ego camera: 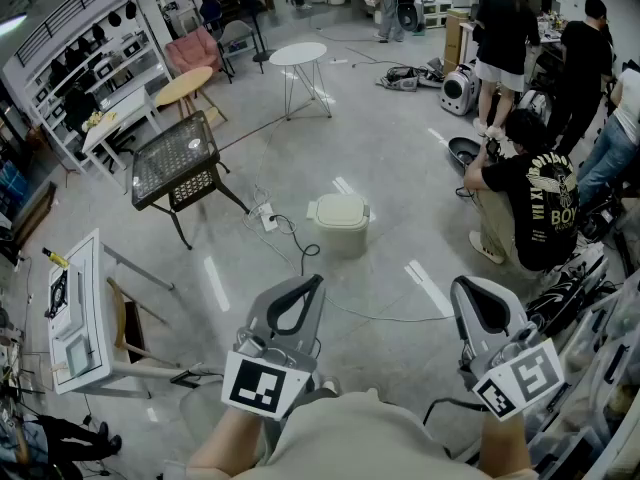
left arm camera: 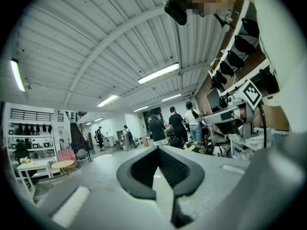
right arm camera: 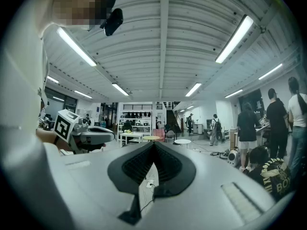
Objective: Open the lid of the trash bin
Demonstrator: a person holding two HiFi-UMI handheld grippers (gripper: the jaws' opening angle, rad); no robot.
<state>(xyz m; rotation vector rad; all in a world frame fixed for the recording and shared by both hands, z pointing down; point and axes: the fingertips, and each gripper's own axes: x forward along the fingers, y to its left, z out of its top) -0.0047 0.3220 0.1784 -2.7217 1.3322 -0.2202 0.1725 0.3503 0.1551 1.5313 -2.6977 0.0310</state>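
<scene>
The left tongs (ego camera: 314, 284) are pointing forward, low in front of the person. Their two tips are pressing together, and nothing is sitting between them. The right tongs (ego camera: 462, 288) are pointing the same way off to the side, apart from the left ones. They are pinched closed too and are holding nothing. The trash bin (ego camera: 341, 232) is standing on the floor (ego camera: 400, 158), well ahead of both tongs and between them. Its lid (ego camera: 338, 208) is lying flat on top.
</scene>
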